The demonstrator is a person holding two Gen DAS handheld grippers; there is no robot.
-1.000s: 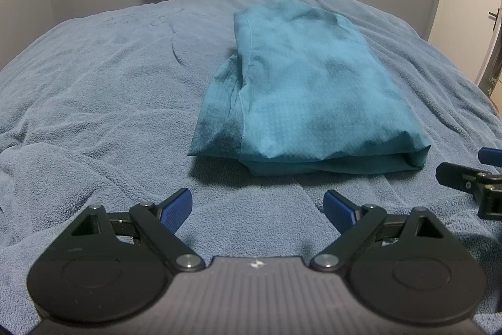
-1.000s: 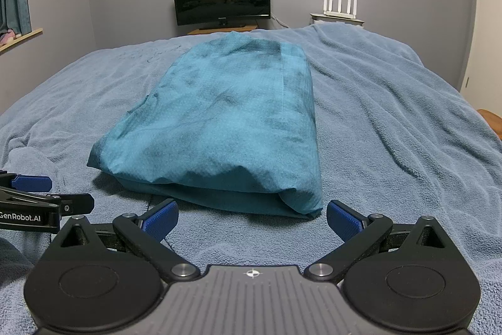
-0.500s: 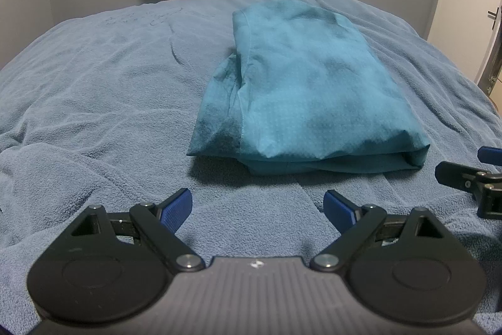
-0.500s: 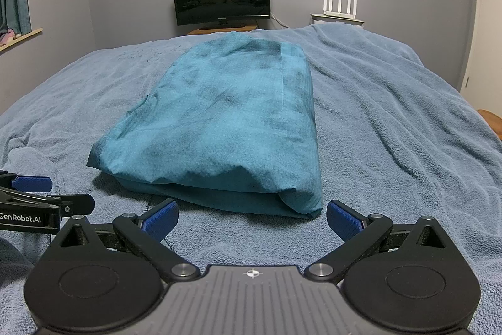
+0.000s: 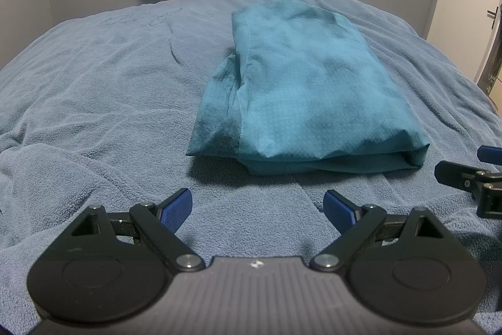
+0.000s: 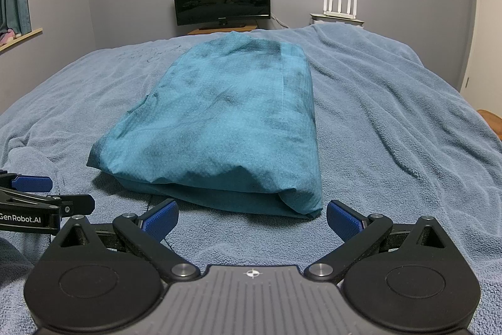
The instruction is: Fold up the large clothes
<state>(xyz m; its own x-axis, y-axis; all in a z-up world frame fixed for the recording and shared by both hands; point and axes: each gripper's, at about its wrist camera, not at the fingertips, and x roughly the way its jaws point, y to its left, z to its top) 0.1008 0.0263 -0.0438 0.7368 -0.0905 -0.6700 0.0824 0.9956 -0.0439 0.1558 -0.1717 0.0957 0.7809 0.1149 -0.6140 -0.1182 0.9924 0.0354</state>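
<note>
Here both the left claw point(image 5: 257, 206) and right claw point(image 6: 252, 217) gape empty, near the folded teal garment point(image 6: 219, 127).

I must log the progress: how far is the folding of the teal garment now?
Done: the teal garment lies folded in a layered rectangle on the blue blanket. In hand: nothing; the left gripper and right gripper are both open, short of its near edge. Left: perhaps one more fold or tidying the loose left layer.
</note>
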